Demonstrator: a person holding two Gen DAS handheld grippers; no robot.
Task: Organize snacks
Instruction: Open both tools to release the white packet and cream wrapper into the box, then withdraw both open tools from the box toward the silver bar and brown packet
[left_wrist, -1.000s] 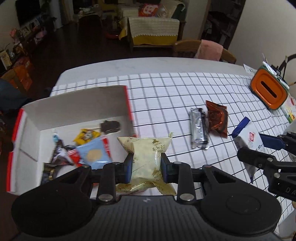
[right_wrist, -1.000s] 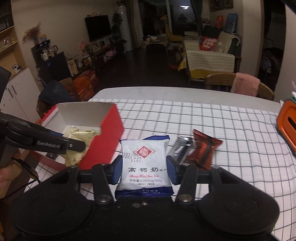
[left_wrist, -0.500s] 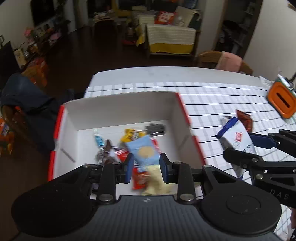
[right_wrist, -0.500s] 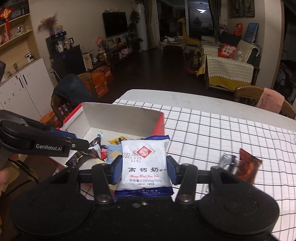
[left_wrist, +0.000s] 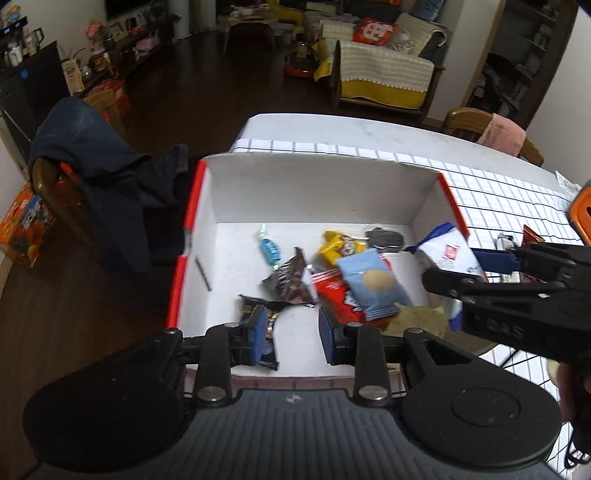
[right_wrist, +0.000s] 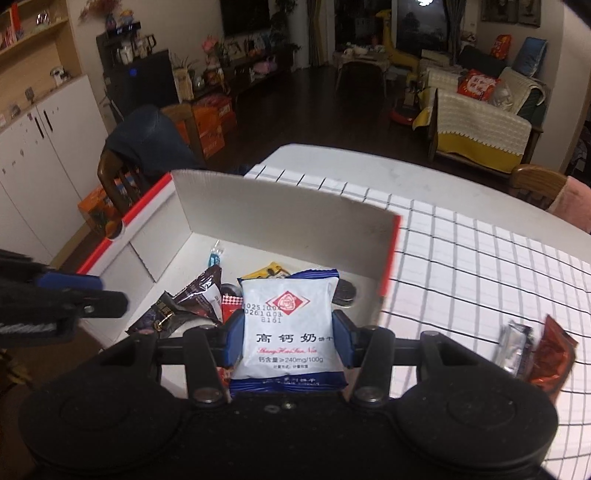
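The right tongs (right_wrist: 288, 341) are clamped on a white-and-blue milk snack packet (right_wrist: 289, 326), held over the near right part of the open white box (left_wrist: 317, 192). The left tongs (left_wrist: 290, 334) stand apart and hold nothing — beneath them the box holds a light-blue packet (left_wrist: 371, 284), a red packet (left_wrist: 334, 295) and dark wrappers (left_wrist: 290, 282). On the checked bench (right_wrist: 461, 266), right of the box, lie a silver packet (right_wrist: 515, 347) and an orange-brown one (right_wrist: 552, 363).

The right gripper (left_wrist: 476, 273) hides most of the silver packet (left_wrist: 505, 240) and orange packet (left_wrist: 532, 236); both blurred.
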